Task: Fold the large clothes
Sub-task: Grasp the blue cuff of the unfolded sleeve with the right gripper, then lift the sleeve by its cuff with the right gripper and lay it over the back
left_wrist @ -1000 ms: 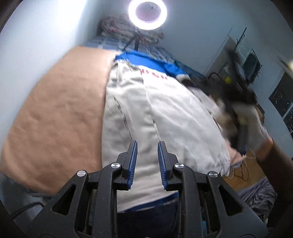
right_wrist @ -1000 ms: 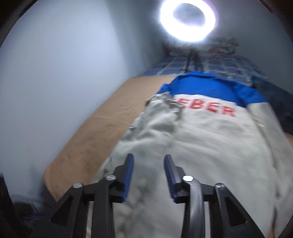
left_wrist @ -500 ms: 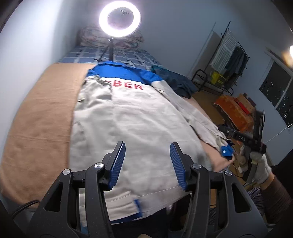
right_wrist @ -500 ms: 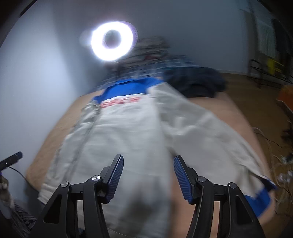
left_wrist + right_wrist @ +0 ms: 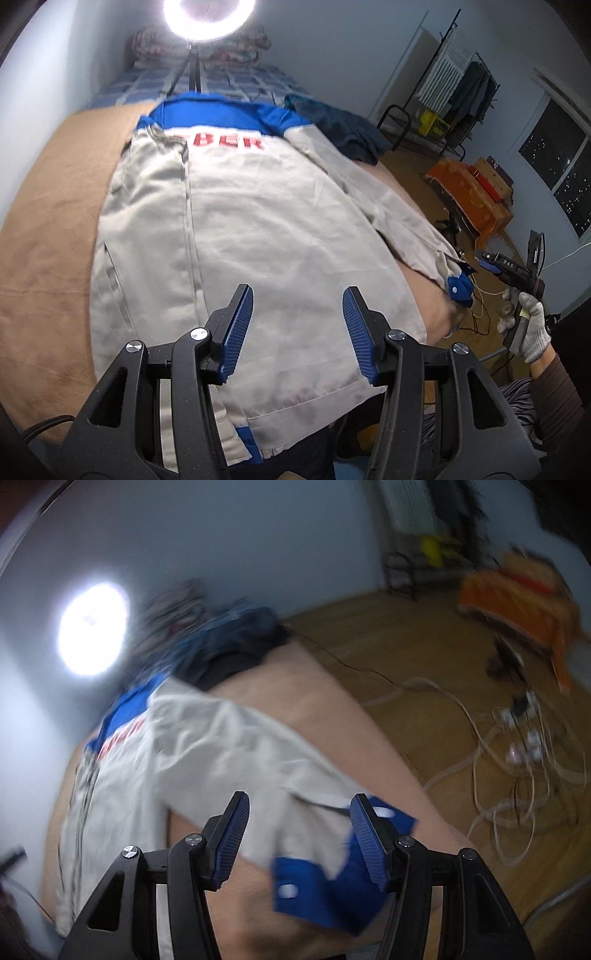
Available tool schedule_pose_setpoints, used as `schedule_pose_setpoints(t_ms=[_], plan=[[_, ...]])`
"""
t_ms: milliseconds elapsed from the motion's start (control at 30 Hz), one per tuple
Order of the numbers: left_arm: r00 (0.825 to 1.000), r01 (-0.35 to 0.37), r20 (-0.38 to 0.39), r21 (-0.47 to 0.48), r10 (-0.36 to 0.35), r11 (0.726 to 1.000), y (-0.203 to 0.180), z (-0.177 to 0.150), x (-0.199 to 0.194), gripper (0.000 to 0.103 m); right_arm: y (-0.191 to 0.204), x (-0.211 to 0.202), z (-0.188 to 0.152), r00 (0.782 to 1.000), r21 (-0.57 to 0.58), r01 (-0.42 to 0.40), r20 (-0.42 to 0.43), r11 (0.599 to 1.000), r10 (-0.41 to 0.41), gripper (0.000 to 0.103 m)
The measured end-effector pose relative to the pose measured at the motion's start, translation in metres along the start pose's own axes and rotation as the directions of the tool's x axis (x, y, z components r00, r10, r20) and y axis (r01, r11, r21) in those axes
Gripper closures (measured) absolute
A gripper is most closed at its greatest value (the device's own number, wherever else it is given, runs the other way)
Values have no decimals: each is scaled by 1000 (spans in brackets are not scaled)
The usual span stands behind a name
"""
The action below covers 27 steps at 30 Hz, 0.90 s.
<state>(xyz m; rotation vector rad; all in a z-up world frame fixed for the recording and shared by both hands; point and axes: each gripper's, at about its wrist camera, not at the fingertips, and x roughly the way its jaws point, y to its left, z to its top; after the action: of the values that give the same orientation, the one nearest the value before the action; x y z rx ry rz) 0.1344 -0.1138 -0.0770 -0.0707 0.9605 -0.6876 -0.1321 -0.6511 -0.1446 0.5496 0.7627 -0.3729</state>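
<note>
- Across the bed (image 5: pixel 48 236), on its tan cover, a grey-and-blue jacket (image 5: pixel 258 236) lies flat, back up, with its blue yoke toward the far end and red lettering just below the yoke.
- One sleeve (image 5: pixel 399 218) stretches along the bed's right edge; its blue cuff (image 5: pixel 321 890) hangs at the near right corner.
- Left gripper (image 5: pixel 297 334): above the jacket's near hem, jaws having just opened and now apart, nothing between the pads.
- Right gripper (image 5: pixel 297 842): over the blue cuff at the right edge, jaws having just opened and now apart; the blurred view does not show the pads pressing the cloth.
- Right hand (image 5: pixel 524 328): gloved, beside the bed's right edge.
- Ring light (image 5: pixel 210 18): at the far end of the bed.
- Dark garment (image 5: pixel 343 129): heaped at the far right edge.
</note>
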Motion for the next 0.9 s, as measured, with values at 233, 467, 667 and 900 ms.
schedule_pose_setpoints(t_ms=[233,467,667,900], plan=[[999,7,-32,19,-7,1000,-5,-2,16,51,-66,26,-7,997,212,-18,-69,977,33,41],[999,0,-43,60,3,998,-15,-6,24,51,-70,45,-8,990,257,-60,-105,964,89,72],[999,-5,-37,91,8,996,-20,-7,21,51,-43,22,-10,993,178,-87,-64,980,100,99],[1000,3,11,82,-4,997,-20,-1,4,51,27,-25,-11,997,-7,-81,8,997,81,100]])
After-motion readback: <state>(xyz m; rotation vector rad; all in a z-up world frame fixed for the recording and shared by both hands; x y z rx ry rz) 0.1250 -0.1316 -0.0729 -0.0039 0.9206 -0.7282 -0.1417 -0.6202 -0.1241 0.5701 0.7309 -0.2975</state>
